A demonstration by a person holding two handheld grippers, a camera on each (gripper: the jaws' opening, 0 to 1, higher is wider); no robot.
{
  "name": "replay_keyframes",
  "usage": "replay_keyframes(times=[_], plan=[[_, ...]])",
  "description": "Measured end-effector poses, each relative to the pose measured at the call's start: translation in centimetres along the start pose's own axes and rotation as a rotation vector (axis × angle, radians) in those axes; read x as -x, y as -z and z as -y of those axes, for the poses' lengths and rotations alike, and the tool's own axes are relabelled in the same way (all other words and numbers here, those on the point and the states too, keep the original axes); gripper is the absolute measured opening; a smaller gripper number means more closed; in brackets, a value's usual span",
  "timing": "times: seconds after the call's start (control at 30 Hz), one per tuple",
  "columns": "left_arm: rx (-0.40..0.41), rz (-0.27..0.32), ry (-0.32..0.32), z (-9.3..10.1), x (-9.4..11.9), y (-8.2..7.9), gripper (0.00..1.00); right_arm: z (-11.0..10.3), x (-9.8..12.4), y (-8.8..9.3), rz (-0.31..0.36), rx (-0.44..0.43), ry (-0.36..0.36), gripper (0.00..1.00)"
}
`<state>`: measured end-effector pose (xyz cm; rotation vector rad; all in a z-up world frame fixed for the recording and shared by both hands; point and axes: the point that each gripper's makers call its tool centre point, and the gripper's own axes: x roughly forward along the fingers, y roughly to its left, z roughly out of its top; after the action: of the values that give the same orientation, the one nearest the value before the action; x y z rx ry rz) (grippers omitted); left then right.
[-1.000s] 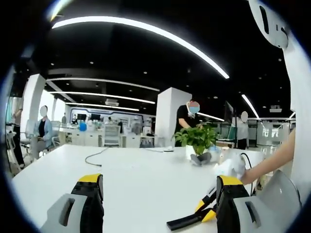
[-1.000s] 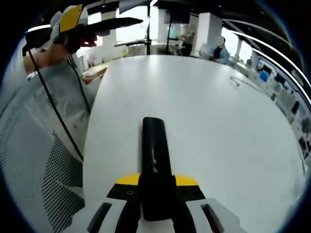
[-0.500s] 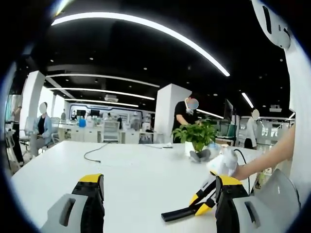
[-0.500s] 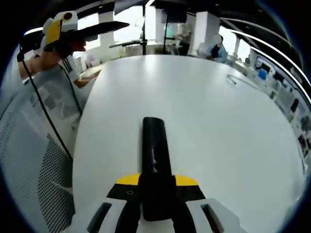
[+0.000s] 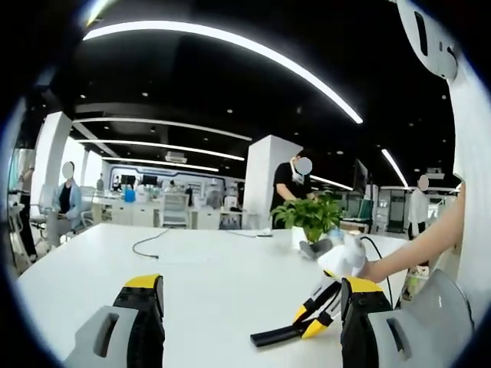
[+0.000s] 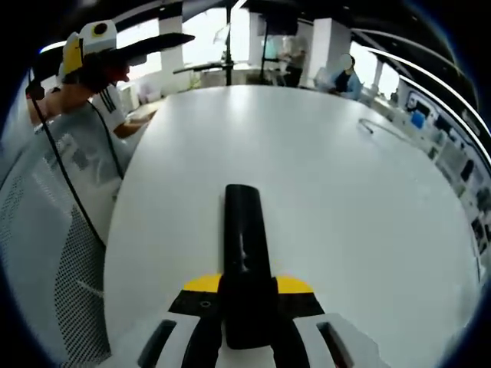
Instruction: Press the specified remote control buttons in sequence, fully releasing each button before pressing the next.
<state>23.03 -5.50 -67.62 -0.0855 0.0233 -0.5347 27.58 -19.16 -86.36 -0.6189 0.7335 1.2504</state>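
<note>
The right tool is clamped on a black remote control, its yellow-tipped jaws pressed against the remote's near end while the slim body juts forward over the white tabletop. In the right gripper view, the remote sits dead centre, held above the tabletop's near part, its far end pointing toward the distant edge. The left tool enters that view at the upper left, raised well above the tabletop in the person's hand, with a black cable trailing down from it past a white shirt.

In the left gripper view, the left tool stands with its jaws wide apart, gripping nothing, the tabletop open between them. Just inside its right jaw, the right tool comes in from the right, carrying the remote control low over the tabletop, with the person's forearm behind it. Farther along the tabletop stand a potted green plant and a loose cable toward the left. Beyond lies an open-plan office with long ceiling light strips and several people standing or seated at desks.
</note>
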Motion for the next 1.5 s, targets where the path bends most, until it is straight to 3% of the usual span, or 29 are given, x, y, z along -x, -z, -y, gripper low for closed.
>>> replay_keyframes(times=[0.1,0.23,0.9,1.0,1.07,1.1,1.13,1.23,1.5], plan=[[0.018,0.019,0.017,0.3,0.0,-0.3,0.99,0.4,0.0,0.0,-0.005,0.000,0.000,0.20],[0.027,-0.009,0.026,0.4,-0.2,0.3,1.00,0.8,0.0,0.1,-0.010,0.001,0.000,0.20],[-0.020,-0.041,0.038,1.0,-0.1,0.6,0.94,3.1,-0.1,0.1,-0.024,-0.010,0.004,0.20],[-0.047,-0.095,0.030,0.9,-0.1,1.5,0.92,3.4,-0.2,0.1,-0.026,-0.015,0.006,0.20],[-0.047,-0.077,0.040,1.1,-0.1,1.2,0.91,3.7,-0.2,0.0,-0.028,-0.015,0.006,0.20],[-0.027,-0.018,0.067,1.8,-0.1,0.1,0.92,3.8,-0.2,0.0,-0.029,-0.014,0.006,0.20],[-0.029,0.003,0.068,1.7,-0.1,-0.3,0.92,4.0,-0.3,0.0,-0.030,-0.015,0.006,0.20],[-0.026,-0.049,0.033,0.8,0.0,0.6,0.92,4.4,-0.3,-0.1,-0.030,-0.017,0.007,0.20],[-0.023,-0.055,0.039,0.9,-0.1,0.8,0.91,5.2,-0.2,-0.1,-0.026,-0.017,0.008,0.20]])
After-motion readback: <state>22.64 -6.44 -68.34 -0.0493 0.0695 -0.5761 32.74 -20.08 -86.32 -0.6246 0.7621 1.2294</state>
